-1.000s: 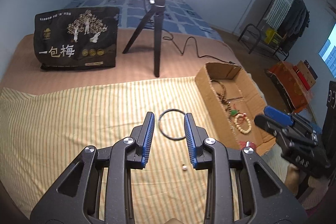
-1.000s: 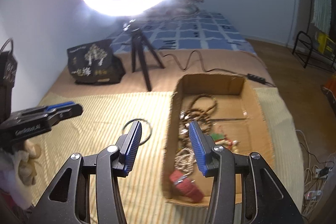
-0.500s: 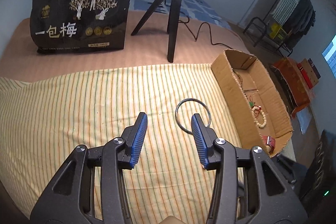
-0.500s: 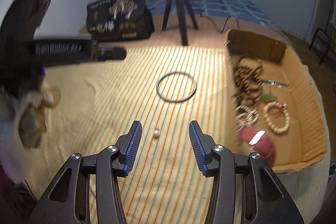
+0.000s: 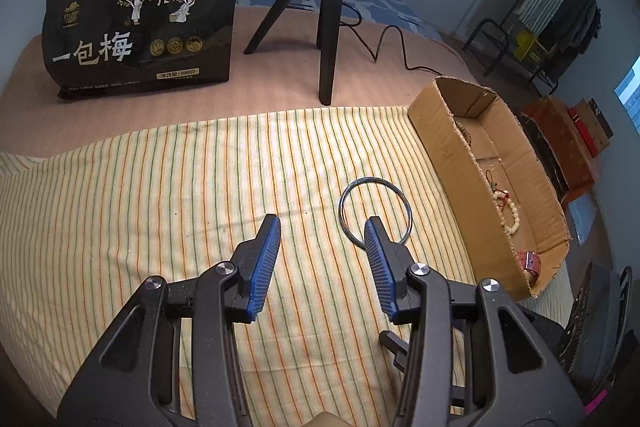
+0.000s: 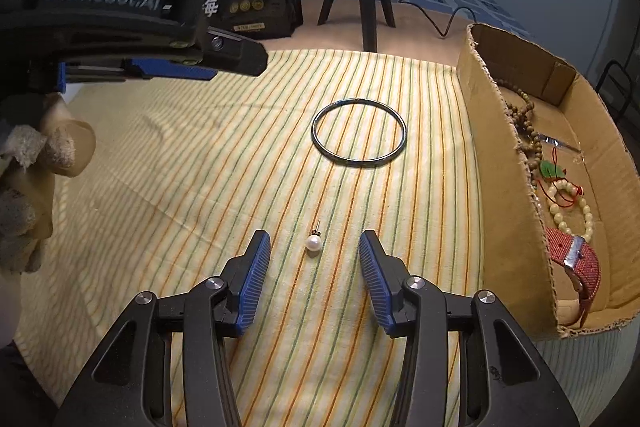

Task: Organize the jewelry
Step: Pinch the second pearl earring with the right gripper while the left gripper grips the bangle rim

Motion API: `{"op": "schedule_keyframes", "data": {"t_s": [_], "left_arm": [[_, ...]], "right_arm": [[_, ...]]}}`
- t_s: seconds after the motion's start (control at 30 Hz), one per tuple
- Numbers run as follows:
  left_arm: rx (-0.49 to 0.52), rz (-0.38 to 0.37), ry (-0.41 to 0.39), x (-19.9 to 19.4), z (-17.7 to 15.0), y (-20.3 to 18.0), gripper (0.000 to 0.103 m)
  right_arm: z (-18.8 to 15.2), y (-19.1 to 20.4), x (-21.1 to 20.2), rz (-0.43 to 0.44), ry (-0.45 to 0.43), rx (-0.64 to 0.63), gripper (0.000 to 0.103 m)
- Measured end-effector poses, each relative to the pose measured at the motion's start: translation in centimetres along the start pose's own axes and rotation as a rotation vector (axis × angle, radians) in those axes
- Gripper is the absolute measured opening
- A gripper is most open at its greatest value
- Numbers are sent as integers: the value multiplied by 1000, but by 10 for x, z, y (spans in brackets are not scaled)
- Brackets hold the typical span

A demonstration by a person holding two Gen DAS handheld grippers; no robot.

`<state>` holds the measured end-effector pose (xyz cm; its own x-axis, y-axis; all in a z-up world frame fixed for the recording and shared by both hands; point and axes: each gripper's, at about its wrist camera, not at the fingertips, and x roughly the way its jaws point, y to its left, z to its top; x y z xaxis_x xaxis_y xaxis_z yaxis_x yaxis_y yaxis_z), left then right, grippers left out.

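A dark metal bangle (image 6: 359, 133) lies flat on the striped cloth (image 6: 200, 167); in the left wrist view the bangle (image 5: 375, 211) sits just past my right finger. A small pearl stud earring (image 6: 313, 242) lies on the cloth between the tips of my right gripper (image 6: 314, 241), whose jaws are closing without touching it. My left gripper (image 5: 322, 227) is open over bare cloth with nothing between its fingers, and it shows from the side (image 6: 180, 67) in the right wrist view. A cardboard box (image 6: 500, 155) at the right holds bead bracelets, a red watch strap and other pieces.
A black snack bag (image 5: 140, 23) and a black tripod (image 5: 326, 11) with a cable stand behind the cloth. A gloved hand (image 6: 36, 187) is at the left edge of the right wrist view. Racks and boxes (image 5: 560, 27) stand beyond the bed at right.
My right gripper swung left from over the box and came down over the pearl earring. My left gripper sank toward the cloth, its jaws a little wider than a second ago.
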<state>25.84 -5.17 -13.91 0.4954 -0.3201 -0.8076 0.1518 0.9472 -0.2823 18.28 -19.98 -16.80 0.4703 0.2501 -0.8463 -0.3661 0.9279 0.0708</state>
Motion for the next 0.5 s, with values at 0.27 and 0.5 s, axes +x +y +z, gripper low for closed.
{"op": "schedule_keyframes", "data": {"t_s": [0.27, 0.5], "left_arm": [[9, -15, 15, 11, 0, -5, 44], [10, -42, 46, 31, -1, -10, 51]], "right_arm": [[3, 3, 7, -36, 15, -14, 24], [1, -5, 4, -62, 19, 37, 14]]}}
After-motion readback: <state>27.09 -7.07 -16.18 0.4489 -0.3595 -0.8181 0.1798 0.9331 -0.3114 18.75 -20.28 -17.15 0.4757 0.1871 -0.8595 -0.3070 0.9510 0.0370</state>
